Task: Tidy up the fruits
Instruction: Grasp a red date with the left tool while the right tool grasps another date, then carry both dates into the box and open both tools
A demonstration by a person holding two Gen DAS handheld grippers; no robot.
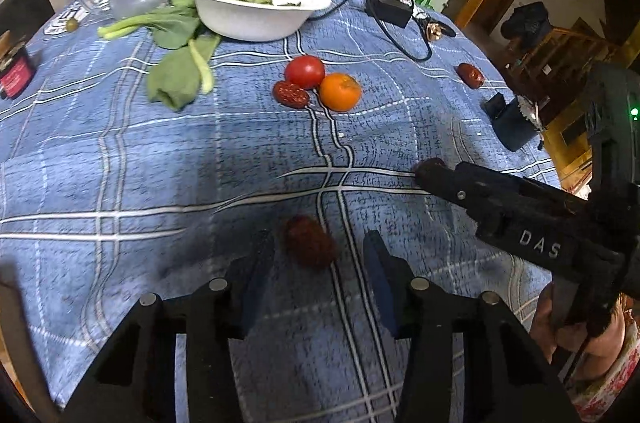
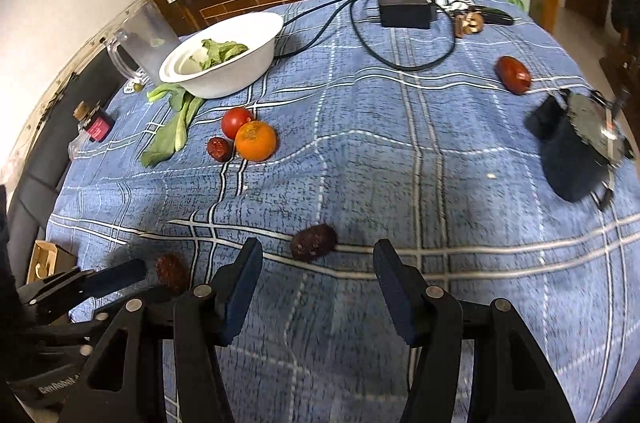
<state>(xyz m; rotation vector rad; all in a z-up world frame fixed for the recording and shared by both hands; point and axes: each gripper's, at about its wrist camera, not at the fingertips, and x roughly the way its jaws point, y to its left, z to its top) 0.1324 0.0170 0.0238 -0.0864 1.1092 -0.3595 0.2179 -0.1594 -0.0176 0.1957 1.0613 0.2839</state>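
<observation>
— Dates first: the left gripper [image 1: 316, 255] stands wide apart with a wrinkled date [image 1: 309, 242] between its fingers, nothing gripped yet.

— And the right gripper [image 2: 318, 255]?

— Spread too, empty; a second date [image 2: 313, 241] lies just beyond its tips at twelve o'clock.

— How to close well?

— Centre each date, pinch gently across its short side; I judge they roll easily.

— Then where?

— Toward eleven o'clock, where the tomato [image 2: 237, 122], orange [image 2: 256, 141] and another date [image 2: 219, 148] cluster, short of the white bowl [image 2: 248, 71]. One more date [image 2: 513, 74] waits at one o'clock.
</observation>
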